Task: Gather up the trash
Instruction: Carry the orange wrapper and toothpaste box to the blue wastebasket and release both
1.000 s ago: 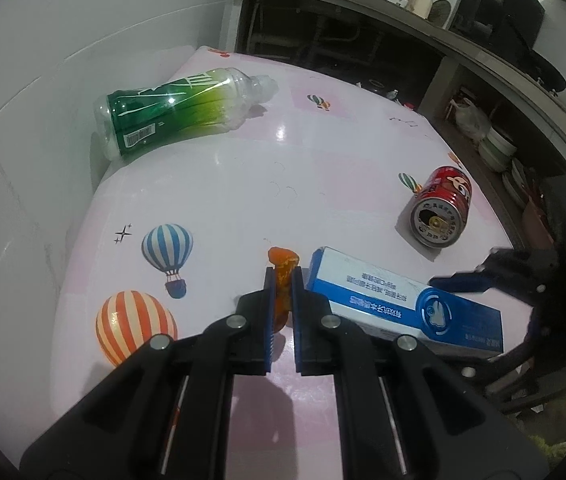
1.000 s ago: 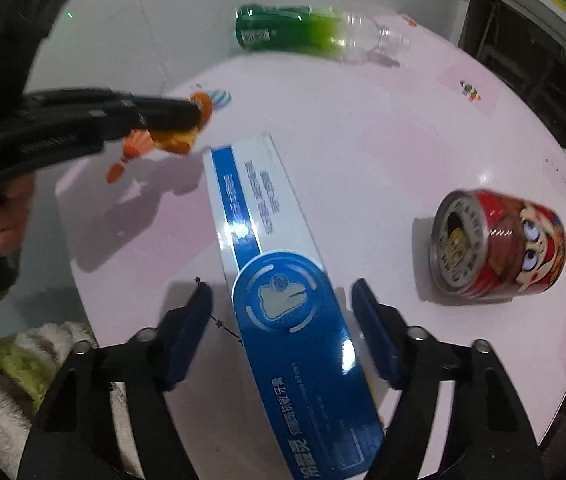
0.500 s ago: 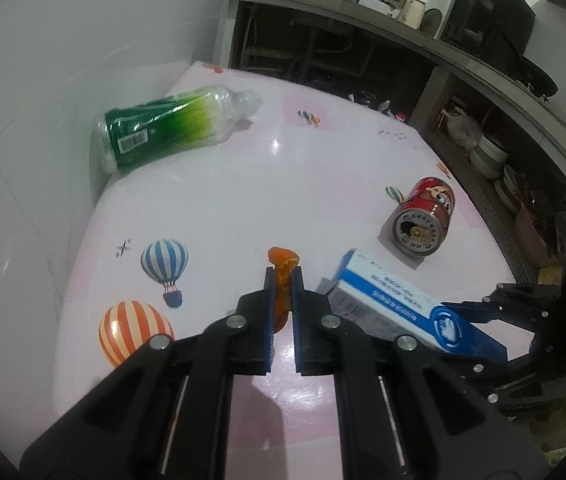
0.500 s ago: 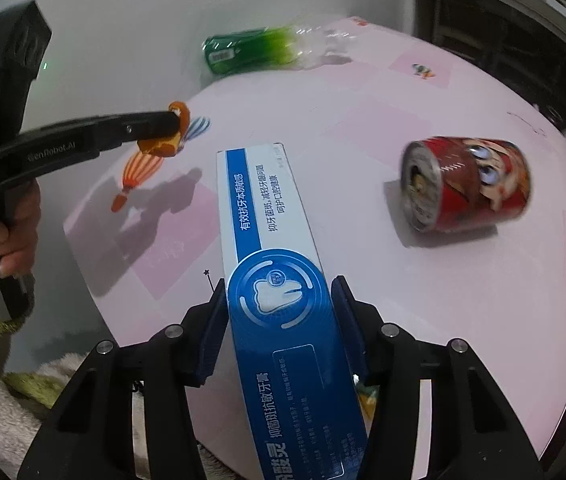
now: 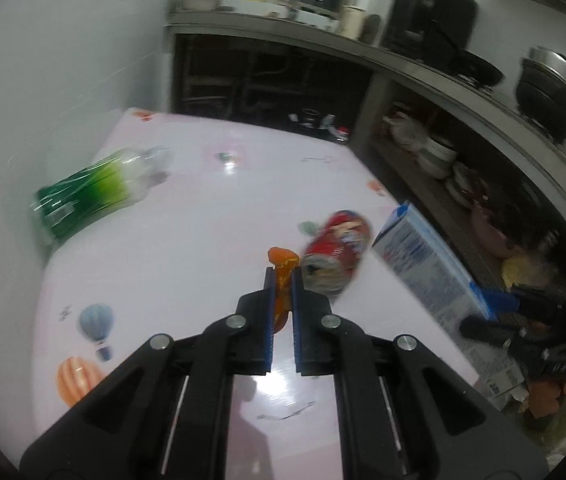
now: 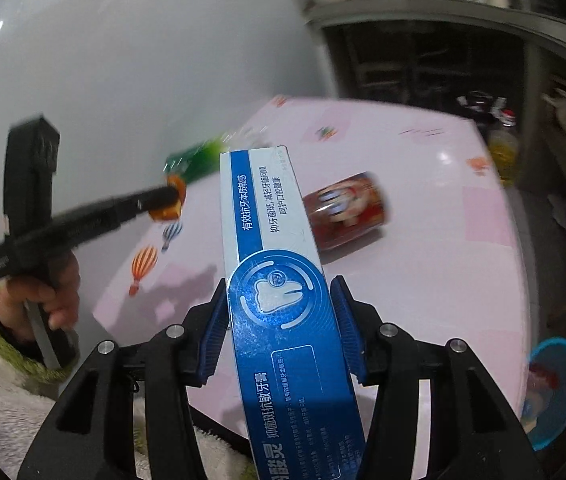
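Toothpaste box (image 6: 279,280) clamped in right claw (image 6: 281,320), above pink table (image 6: 423,280)

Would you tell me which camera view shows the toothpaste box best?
The right wrist view: the toothpaste box fills the centre, its print sharp, clamped in the right gripper. The left wrist view shows it only blurred, at the right edge.

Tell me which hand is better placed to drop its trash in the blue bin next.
Right, probably. The right gripper is clamped on the toothpaste box, and the blue bin sits by the table edge on its side. The left gripper, holding the orange scrap, is farther away.
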